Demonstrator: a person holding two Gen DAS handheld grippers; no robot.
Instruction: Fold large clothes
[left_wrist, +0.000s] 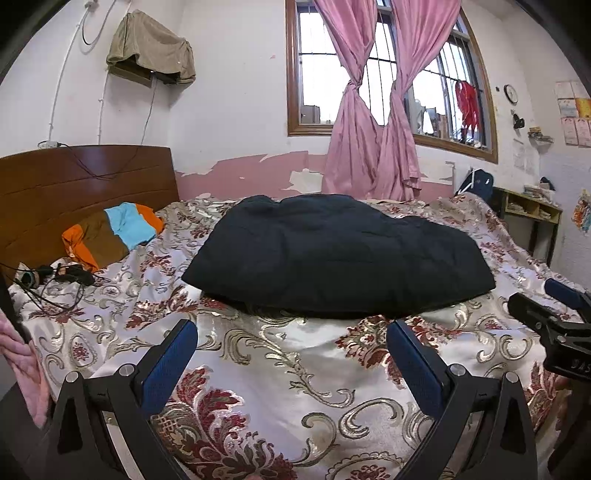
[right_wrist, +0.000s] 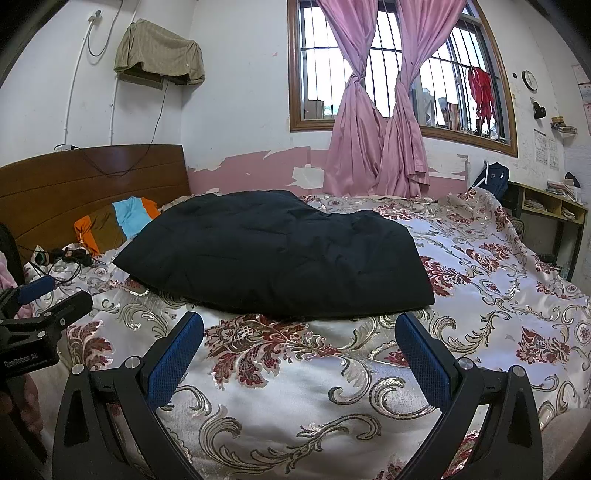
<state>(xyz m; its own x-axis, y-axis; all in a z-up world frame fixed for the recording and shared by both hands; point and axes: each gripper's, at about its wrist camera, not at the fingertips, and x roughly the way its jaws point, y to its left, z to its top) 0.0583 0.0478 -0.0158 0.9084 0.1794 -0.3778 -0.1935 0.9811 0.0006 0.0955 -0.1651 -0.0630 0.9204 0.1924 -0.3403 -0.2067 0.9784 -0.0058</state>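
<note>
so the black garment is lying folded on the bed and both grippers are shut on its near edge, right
Not quite. The black garment does lie folded on the bed, but neither gripper is shut on it. The left gripper and the right gripper are both open and short of its near edge, as each wrist view shows.

I see the black garment (left_wrist: 340, 254) as matt, puffy, quilted-looking cloth. Under it my view shows the bedspread (left_wrist: 280, 369), a glossy satin weave with raised floral brocade. The headboard (left_wrist: 85, 184) is polished brown wood. My left gripper (left_wrist: 291, 343) has matt black plastic arms, textured blue pads (left_wrist: 168, 365) and shiny metal pins.
</note>
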